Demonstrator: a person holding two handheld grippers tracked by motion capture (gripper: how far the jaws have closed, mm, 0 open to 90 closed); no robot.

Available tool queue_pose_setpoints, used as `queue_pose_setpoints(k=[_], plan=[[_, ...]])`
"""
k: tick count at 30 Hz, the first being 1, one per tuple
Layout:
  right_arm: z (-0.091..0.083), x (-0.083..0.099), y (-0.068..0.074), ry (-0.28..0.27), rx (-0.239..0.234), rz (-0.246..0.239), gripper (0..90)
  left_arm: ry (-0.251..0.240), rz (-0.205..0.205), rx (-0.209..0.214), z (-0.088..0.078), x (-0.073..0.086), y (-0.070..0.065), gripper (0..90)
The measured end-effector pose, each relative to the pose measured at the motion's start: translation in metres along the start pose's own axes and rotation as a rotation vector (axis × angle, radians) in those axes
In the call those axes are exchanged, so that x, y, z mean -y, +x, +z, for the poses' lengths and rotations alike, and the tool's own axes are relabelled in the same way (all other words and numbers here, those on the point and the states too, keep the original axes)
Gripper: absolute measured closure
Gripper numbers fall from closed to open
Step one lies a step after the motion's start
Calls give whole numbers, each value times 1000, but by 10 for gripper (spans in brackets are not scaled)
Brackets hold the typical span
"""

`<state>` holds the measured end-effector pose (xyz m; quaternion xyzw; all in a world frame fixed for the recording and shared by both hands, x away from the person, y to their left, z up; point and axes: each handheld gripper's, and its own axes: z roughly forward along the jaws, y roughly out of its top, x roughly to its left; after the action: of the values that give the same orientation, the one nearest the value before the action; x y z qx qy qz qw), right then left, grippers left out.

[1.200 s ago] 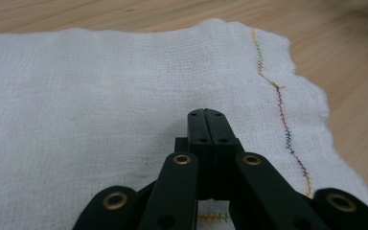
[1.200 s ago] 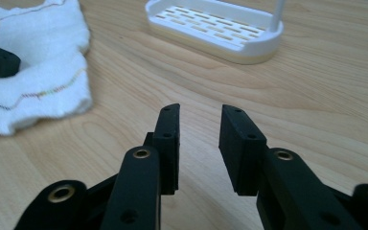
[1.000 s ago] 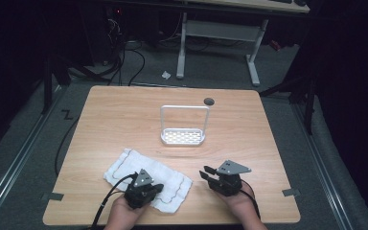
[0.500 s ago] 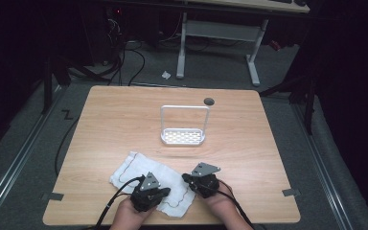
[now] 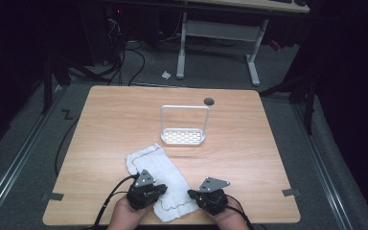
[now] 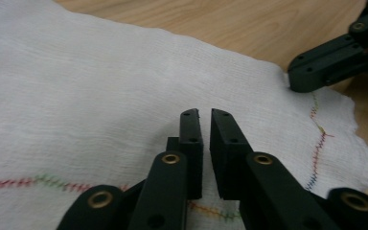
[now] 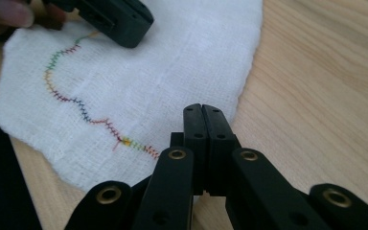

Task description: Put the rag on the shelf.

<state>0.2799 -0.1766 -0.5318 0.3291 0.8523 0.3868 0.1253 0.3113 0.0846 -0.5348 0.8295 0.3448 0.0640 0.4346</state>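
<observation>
Both hands low at the table's near edge: left claw just cracked open over the cloth, right claw closed, pinching the cloth's edge.

On the tabletop I see the cloth lying at six o'clock. The rack stands behind it, toward twelve. My left gripper sits over the cloth's near part; my right gripper is at its four o'clock edge.

Brightly lit table amid dark surroundings (near-black), soft shadows, close-up views slightly blurred.
</observation>
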Motion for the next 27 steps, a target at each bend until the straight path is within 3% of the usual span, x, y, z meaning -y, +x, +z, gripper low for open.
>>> queue_pose_setpoints(k=[3,6,9,13,15,17,23,27], plan=[[0,-14,-5,-66,-8,16,898,-26,-49,-28,-8,0,14,780],[13,-38,-16,-77,26,-7,900,-25,-93,-62,-15,2,28,770],[37,-63,-28,-60,36,0,900,-10,-121,-77,-15,5,35,772],[72,-82,-36,30,29,-23,899,-12,-114,-87,-15,6,33,773],[81,-79,-38,60,22,-10,900,-15,-113,-82,-15,7,34,773],[78,-74,-39,38,12,3,900,-19,-115,-77,-15,8,34,774],[58,-53,-29,26,17,-16,900,-16,-115,-56,-9,3,34,778],[40,-33,-25,5,23,-19,900,-7,-108,-21,2,-4,29,788]])
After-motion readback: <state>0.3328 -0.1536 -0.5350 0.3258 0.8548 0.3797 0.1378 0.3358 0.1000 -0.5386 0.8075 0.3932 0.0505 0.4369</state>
